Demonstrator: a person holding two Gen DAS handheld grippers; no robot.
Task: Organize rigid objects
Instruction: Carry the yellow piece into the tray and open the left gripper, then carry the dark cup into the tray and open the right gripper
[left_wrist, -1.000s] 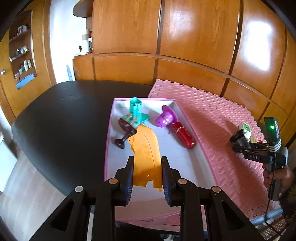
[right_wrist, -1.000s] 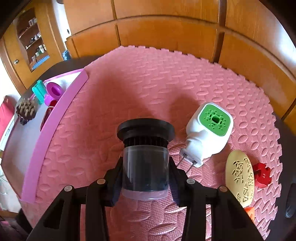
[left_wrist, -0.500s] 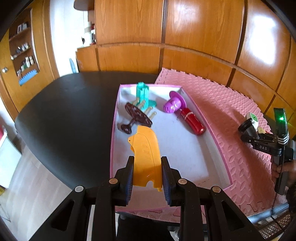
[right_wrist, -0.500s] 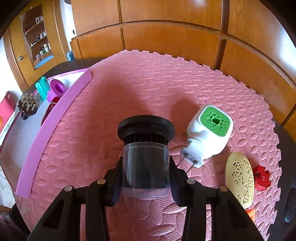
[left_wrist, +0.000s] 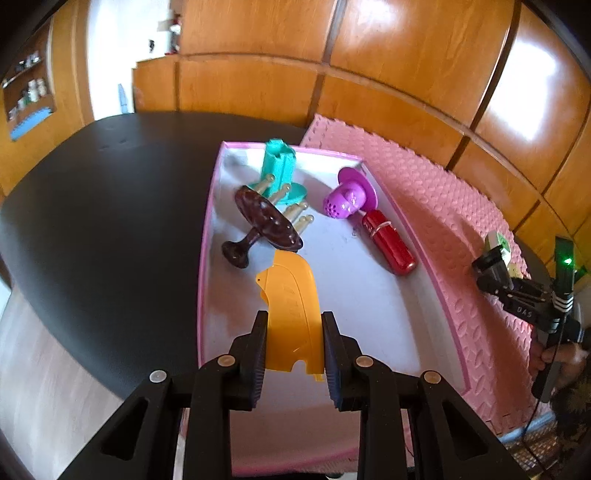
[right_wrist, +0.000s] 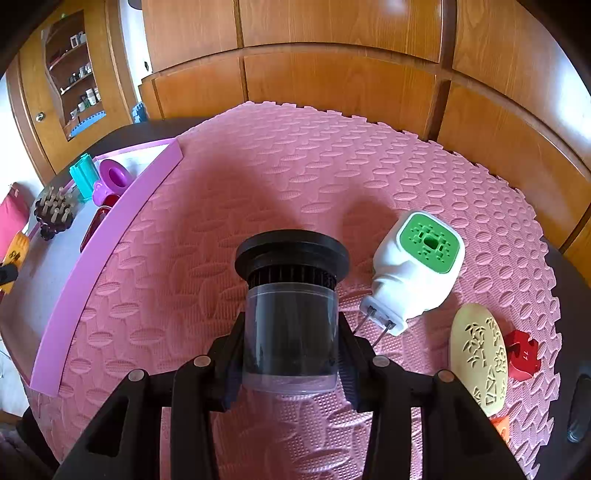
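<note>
Inspection of both tools, as I hold them. My left gripper (left_wrist: 293, 341) is clamped on a flat yellow plastic piece (left_wrist: 291, 314), its 2 pads pressed against the piece's long edges. The piece hangs over the near half of the pink-rimmed tray (left_wrist: 432, 273), its far tip pointing toward 12 o'clock; whether it touches the tray floor I cannot tell.

Tray contents, left wrist view: a brown peg massager (left_wrist: 264, 225) lies tilted at 11 o'clock of the yellow piece, its knob toward the left wall. A teal mould (left_wrist: 279, 166) stands at the far end, touching the massager's pegs. A purple perforated cap (left_wrist: 349, 197) lies at 1 o'clock, just beside a red cylinder (left_wrist: 388, 245) along the right wall.

My right gripper (right_wrist: 291, 332) is closed on a clear jar with a black ribbed lid (right_wrist: 291, 288), lid end pointing away, held above the pink foam mat (right_wrist: 258, 177). At 3 o'clock of the jar, just beside it, a white plug-in unit with a green top (right_wrist: 415, 269) lies on the mat, prongs toward me. At 4 o'clock lies a cream oval disc (right_wrist: 478, 354), touching a red block (right_wrist: 522, 354). The tray sits at 9 to 10 o'clock, against the mat's edge.
</note>
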